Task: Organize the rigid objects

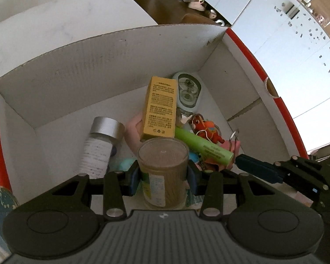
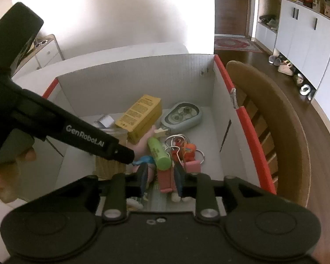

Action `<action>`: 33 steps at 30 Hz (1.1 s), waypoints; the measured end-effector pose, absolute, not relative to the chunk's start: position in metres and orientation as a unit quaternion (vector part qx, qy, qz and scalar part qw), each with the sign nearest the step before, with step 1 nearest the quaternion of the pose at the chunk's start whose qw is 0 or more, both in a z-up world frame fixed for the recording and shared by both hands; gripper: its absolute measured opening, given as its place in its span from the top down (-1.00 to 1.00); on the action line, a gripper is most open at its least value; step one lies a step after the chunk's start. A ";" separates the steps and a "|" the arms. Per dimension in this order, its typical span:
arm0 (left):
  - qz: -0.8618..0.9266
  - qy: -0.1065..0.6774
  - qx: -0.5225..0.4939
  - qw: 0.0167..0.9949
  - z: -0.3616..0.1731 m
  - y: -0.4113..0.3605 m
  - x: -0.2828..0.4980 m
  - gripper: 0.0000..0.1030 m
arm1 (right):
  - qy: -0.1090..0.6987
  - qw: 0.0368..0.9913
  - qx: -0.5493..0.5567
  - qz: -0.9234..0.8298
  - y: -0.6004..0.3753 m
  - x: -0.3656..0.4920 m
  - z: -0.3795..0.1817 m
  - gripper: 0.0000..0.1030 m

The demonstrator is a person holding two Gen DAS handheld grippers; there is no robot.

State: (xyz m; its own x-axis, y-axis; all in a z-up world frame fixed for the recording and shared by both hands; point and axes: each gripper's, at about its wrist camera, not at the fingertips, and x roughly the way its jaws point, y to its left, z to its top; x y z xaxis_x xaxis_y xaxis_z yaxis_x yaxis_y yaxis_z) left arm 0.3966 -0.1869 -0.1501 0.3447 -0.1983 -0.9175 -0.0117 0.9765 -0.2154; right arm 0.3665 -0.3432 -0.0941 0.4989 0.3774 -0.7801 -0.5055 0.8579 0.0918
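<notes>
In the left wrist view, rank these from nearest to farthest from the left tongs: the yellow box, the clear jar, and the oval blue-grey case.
1. Clear jar: between the pads of the left tongs.
2. Yellow box: just behind the jar, mid-box.
3. Oval blue-grey case: farthest, by the back corner of the cardboard box.

white table (image 2: 121, 52), cardboard box (image 2: 132, 81) on it

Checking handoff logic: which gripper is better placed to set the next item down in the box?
Left. The left gripper is clamped on the clear jar of toothpicks, low inside the white cardboard box. The right gripper holds nothing; a pink binder clip lies between its parted fingers.
</notes>
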 end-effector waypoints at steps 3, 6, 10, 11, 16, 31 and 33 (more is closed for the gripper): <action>-0.049 0.569 -0.094 0.815 -0.148 -0.183 0.394 0.15 | 0.427 0.866 -0.066 0.253 -0.344 0.363 -0.090 0.33; -0.048 0.561 -0.091 0.821 -0.143 -0.179 0.386 0.11 | 0.423 0.870 -0.057 0.246 -0.343 0.358 -0.086 0.30; -0.052 0.535 -0.074 0.840 -0.129 -0.177 0.371 0.11 | 0.418 0.876 -0.042 0.236 -0.341 0.348 -0.078 0.25; -0.055 0.527 -0.070 0.845 -0.125 -0.176 0.366 0.11 | 0.418 0.878 -0.039 0.232 -0.340 0.344 -0.076 0.24; -0.068 0.491 -0.063 0.866 -0.103 -0.167 0.344 0.10 | 0.414 0.883 -0.030 0.218 -0.334 0.328 -0.066 0.20; -0.112 0.411 -0.039 0.904 -0.055 -0.124 0.278 -0.30 | 0.370 0.912 0.038 0.172 -0.312 0.271 -0.030 -0.24; -0.111 0.404 -0.036 0.907 -0.052 -0.121 0.270 -0.31 | 0.366 0.914 0.039 0.169 -0.307 0.264 -0.027 -0.30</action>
